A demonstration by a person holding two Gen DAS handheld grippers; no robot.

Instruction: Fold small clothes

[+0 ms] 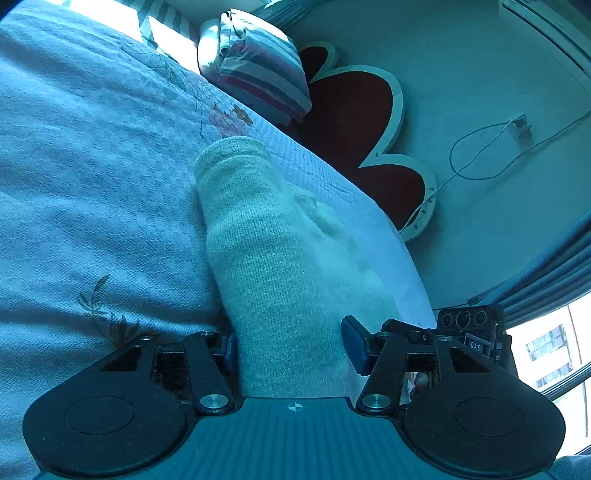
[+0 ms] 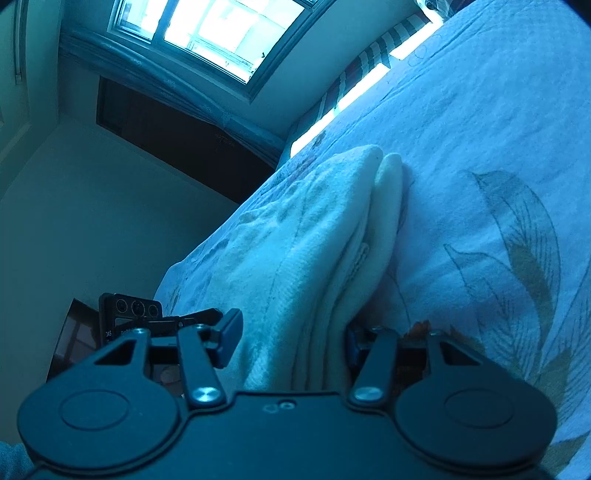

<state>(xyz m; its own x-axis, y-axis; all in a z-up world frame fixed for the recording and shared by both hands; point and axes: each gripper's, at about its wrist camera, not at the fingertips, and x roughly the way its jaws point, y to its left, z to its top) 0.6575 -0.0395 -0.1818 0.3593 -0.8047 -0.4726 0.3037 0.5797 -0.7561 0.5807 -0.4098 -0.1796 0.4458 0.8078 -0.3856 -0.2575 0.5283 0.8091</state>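
In the left wrist view a pale bedspread (image 1: 92, 155) with faint flower and leaf prints is filling the left half of the frame, sloping down toward the lower right. A striped pillow (image 1: 258, 66) is leaning at the top centre, and beside it, right of centre, a dark red flower-shaped panel with a white rim (image 1: 354, 122) is standing against the wall. A white cable (image 1: 480, 155) is looping along the plain wall at upper right, and a bright window with a building outside (image 1: 554, 354) is showing at the lower right edge. The cream knitted garment (image 1: 273, 251) is lying on the bedspread at the centre of the frame, running down into the left gripper (image 1: 291, 347), whose jaws are spread wide with the cloth between them; the left finger is touching the fabric, the right one standing just clear.

In the right wrist view a bare wall is taking up the left, a sunlit window (image 2: 207, 33) is glowing at the top, and a dark opening (image 2: 166, 147) is sitting beneath it. The folded garment (image 2: 325, 236) is lying in layers at centre on the leaf-printed bedspread (image 2: 498, 147). The right gripper (image 2: 291, 343) is standing spread around the cloth's near end
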